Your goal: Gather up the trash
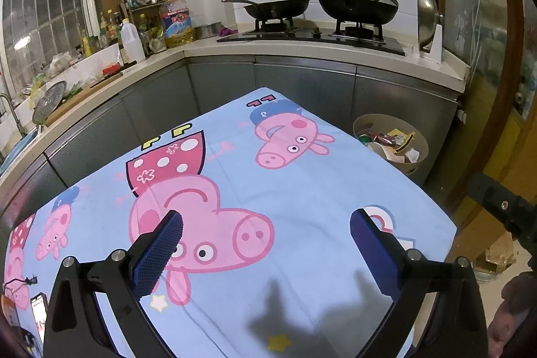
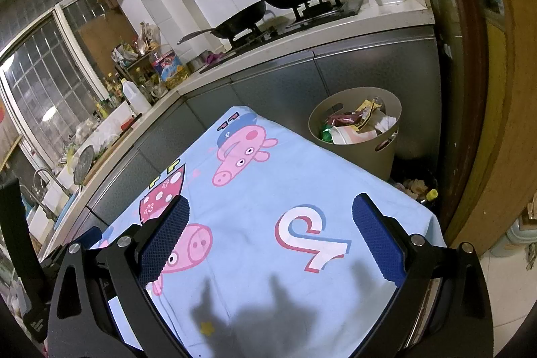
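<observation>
Left gripper (image 1: 265, 244) spread wide, blue pads (image 1: 157, 254) holding nothing, hovering over the worktop (image 1: 302, 190), which is covered in a light blue cartoon-pig cloth. Right gripper (image 2: 268, 237) also spread wide and empty, above the same cloth (image 2: 268, 190); its pads (image 2: 164, 237) sit either side of a printed white-and-pink letter. Gripper shadows fall on the near cloth in both views. A phone (image 1: 38, 311) lies at the near left edge of the cloth in the left wrist view.

Past the far right corner of the worktop, on the floor against the grey cabinet fronts, stands a round beige bin (image 2: 382, 156) (image 1: 419, 163). Trash (image 2: 355, 123) fills it: red and yellow wrappers, white crumpled paper, a paper cup, something green. A dark container (image 2: 419, 187) with scraps sits on the floor just beside it.

Further back, kitchen counter (image 1: 302, 51) with gas stove, a frying pan (image 1: 278, 7) and a lidded wok (image 1: 357, 5). A steel lid (image 1: 428, 15) stands upright at the right end. Oil bottle (image 1: 176, 22) and condiment bottles crowd the corner; sink along the left.
</observation>
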Demonstrator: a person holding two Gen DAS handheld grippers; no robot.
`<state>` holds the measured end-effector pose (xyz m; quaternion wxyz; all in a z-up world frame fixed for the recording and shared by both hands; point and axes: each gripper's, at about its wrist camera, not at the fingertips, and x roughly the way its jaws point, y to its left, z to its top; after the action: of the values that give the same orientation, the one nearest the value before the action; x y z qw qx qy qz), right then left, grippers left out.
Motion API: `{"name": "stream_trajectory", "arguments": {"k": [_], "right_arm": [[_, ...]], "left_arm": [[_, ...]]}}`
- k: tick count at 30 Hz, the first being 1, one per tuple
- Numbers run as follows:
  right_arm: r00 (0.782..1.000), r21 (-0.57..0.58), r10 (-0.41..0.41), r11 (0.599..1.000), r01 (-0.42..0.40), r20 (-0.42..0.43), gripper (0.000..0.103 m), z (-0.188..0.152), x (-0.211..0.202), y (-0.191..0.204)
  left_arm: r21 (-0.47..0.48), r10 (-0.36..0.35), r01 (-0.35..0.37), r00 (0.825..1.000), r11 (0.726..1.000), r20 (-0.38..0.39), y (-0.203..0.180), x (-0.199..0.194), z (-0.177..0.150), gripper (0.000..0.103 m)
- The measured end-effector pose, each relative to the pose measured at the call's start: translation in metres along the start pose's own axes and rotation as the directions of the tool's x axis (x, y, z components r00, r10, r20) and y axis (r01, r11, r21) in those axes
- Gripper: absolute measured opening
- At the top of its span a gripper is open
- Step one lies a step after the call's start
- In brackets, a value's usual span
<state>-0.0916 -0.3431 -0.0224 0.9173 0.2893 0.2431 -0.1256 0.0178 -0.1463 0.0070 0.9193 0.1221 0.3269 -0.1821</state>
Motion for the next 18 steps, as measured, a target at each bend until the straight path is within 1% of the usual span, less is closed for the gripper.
{"name": "stream_trajectory", "arguments": {"k": [18], "right_arm": [[1.0, 0.0, -0.001, 1.0, 0.001, 0.0, 0.097, -0.0008, -0.0004, 0.0012]], "left_arm": [[0.006, -0.003, 0.003, 1.0, 1.0, -0.002, -0.0013, 0.0007, -0.0013, 0.099]]}}
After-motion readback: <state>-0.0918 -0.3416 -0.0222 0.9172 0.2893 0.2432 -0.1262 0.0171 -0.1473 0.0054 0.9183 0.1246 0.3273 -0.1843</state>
